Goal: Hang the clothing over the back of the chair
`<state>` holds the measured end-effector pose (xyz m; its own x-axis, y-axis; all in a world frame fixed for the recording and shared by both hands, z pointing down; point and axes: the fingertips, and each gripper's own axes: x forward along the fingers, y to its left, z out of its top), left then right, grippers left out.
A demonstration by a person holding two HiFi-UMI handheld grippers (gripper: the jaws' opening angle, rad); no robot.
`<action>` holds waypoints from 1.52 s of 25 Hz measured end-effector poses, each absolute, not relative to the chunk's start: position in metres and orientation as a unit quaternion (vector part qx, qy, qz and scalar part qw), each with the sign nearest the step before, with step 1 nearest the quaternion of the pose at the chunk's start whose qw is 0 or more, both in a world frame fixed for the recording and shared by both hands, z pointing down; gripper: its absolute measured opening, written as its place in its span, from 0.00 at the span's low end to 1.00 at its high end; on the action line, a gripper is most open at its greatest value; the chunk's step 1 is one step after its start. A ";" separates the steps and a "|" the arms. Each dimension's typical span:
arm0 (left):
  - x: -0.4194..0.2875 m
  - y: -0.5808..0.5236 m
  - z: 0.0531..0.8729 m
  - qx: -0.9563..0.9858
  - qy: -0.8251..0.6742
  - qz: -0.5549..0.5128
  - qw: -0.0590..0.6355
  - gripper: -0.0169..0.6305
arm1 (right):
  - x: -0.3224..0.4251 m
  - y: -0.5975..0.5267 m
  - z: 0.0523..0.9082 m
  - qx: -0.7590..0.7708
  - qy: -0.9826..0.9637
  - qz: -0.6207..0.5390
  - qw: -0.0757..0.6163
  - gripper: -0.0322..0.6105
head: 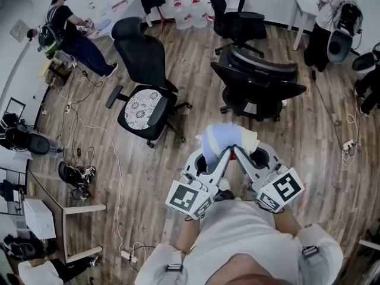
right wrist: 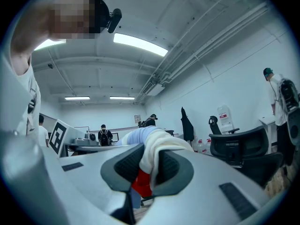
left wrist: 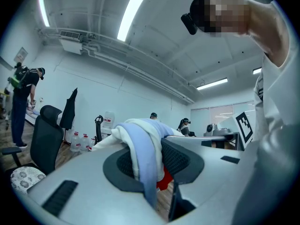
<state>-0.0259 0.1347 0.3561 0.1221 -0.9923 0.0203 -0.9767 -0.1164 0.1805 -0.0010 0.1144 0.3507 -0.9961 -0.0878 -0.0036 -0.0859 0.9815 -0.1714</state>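
Note:
A bundled light-blue and white garment hangs in front of me above the wooden floor. My left gripper and right gripper meet at it, each shut on a fold. In the left gripper view the cloth drapes over and down between the dark pads. The right gripper view shows white cloth pinched between its pads, with a red patch below. Just beyond the garment stands a black mesh chair, its back towards me. A second black chair with a patterned seat cushion stands ahead to the left.
A third black chair and water jugs stand at the far wall. One person stands far left, another far right. White cables run over the floor at left, near a desk.

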 end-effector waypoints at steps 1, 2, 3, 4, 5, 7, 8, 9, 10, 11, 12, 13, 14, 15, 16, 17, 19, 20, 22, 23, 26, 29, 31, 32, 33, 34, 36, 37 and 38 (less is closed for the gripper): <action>-0.029 0.133 0.357 0.746 -0.660 -0.053 0.075 0.22 | -0.004 0.113 0.351 -0.045 0.995 -0.086 0.005 0.15; -0.033 0.132 0.357 0.747 -0.659 -0.053 0.075 0.22 | -0.008 0.111 0.352 -0.046 0.995 -0.086 0.005 0.15; -0.036 0.130 0.357 0.747 -0.658 -0.053 0.075 0.22 | -0.011 0.110 0.352 -0.047 0.995 -0.086 0.005 0.15; -0.040 0.129 0.357 0.748 -0.657 -0.053 0.075 0.22 | -0.015 0.109 0.352 -0.048 0.995 -0.086 0.004 0.15; -0.043 0.128 0.357 0.749 -0.656 -0.054 0.075 0.22 | -0.018 0.108 0.352 -0.050 0.995 -0.086 0.004 0.15; -0.049 0.125 0.356 0.751 -0.654 -0.054 0.075 0.22 | -0.024 0.105 0.352 -0.053 0.995 -0.086 0.004 0.15; -0.052 0.123 0.357 0.752 -0.653 -0.054 0.075 0.22 | -0.027 0.104 0.352 -0.054 0.995 -0.086 0.004 0.15; -0.056 0.122 0.357 0.752 -0.652 -0.054 0.075 0.22 | -0.031 0.102 0.352 -0.055 0.995 -0.086 0.004 0.15; -0.059 0.120 0.357 0.753 -0.652 -0.054 0.075 0.22 | -0.034 0.101 0.352 -0.056 0.995 -0.086 0.003 0.15; -0.062 0.118 0.357 0.754 -0.650 -0.054 0.075 0.22 | -0.037 0.099 0.352 -0.057 0.995 -0.085 0.003 0.15; -0.065 0.117 0.357 0.755 -0.649 -0.054 0.075 0.22 | -0.040 0.097 0.352 -0.059 0.995 -0.085 0.003 0.15; -0.068 0.115 0.357 0.756 -0.648 -0.054 0.076 0.22 | -0.042 0.096 0.352 -0.060 0.995 -0.085 0.002 0.15; -0.070 0.114 0.357 0.756 -0.647 -0.054 0.076 0.22 | -0.044 0.094 0.352 -0.062 0.994 -0.085 0.002 0.15; -0.072 0.113 0.357 0.757 -0.646 -0.054 0.076 0.22 | -0.047 0.093 0.352 -0.063 0.994 -0.085 0.002 0.15; -0.074 0.111 0.357 0.758 -0.646 -0.054 0.075 0.22 | -0.049 0.092 0.352 -0.064 0.994 -0.085 0.002 0.15; -0.076 0.111 0.357 0.759 -0.645 -0.054 0.075 0.22 | -0.050 0.092 0.352 -0.065 0.994 -0.084 0.003 0.15; -0.080 0.109 0.357 0.760 -0.643 -0.055 0.074 0.22 | -0.054 0.090 0.352 -0.067 0.994 -0.083 0.003 0.15; -0.081 0.109 0.357 0.761 -0.642 -0.055 0.074 0.22 | -0.056 0.090 0.352 -0.069 0.994 -0.083 0.004 0.15; -0.085 0.107 0.356 0.761 -0.642 -0.055 0.074 0.22 | -0.059 0.088 0.351 -0.070 0.994 -0.083 0.004 0.15; -0.086 0.105 0.356 0.762 -0.641 -0.055 0.074 0.22 | -0.060 0.086 0.350 -0.071 0.994 -0.083 0.003 0.15; -0.090 0.101 0.356 0.763 -0.640 -0.056 0.075 0.22 | -0.064 0.082 0.350 -0.072 0.994 -0.081 0.002 0.15; -0.092 0.097 0.356 0.763 -0.640 -0.057 0.075 0.22 | -0.066 0.078 0.351 -0.072 0.994 -0.081 0.001 0.15; -0.093 0.094 0.357 0.763 -0.640 -0.056 0.076 0.22 | -0.067 0.075 0.352 -0.072 0.994 -0.083 0.001 0.15; -0.094 0.092 0.357 0.763 -0.640 -0.055 0.076 0.22 | -0.068 0.073 0.352 -0.071 0.994 -0.083 0.002 0.15; -0.094 0.090 0.357 0.762 -0.640 -0.055 0.076 0.22 | -0.069 0.071 0.352 -0.070 0.994 -0.083 0.003 0.15; -0.096 0.088 0.357 0.762 -0.641 -0.054 0.075 0.22 | -0.070 0.069 0.351 -0.069 0.994 -0.084 0.004 0.15; -0.098 0.082 0.356 0.760 -0.643 -0.053 0.074 0.22 | -0.073 0.063 0.351 -0.066 0.994 -0.083 0.005 0.15; -0.100 0.079 0.356 0.759 -0.645 -0.053 0.074 0.22 | -0.074 0.060 0.351 -0.064 0.994 -0.083 0.006 0.15; -0.101 0.076 0.357 0.758 -0.646 -0.053 0.074 0.22 | -0.076 0.057 0.351 -0.063 0.995 -0.083 0.006 0.15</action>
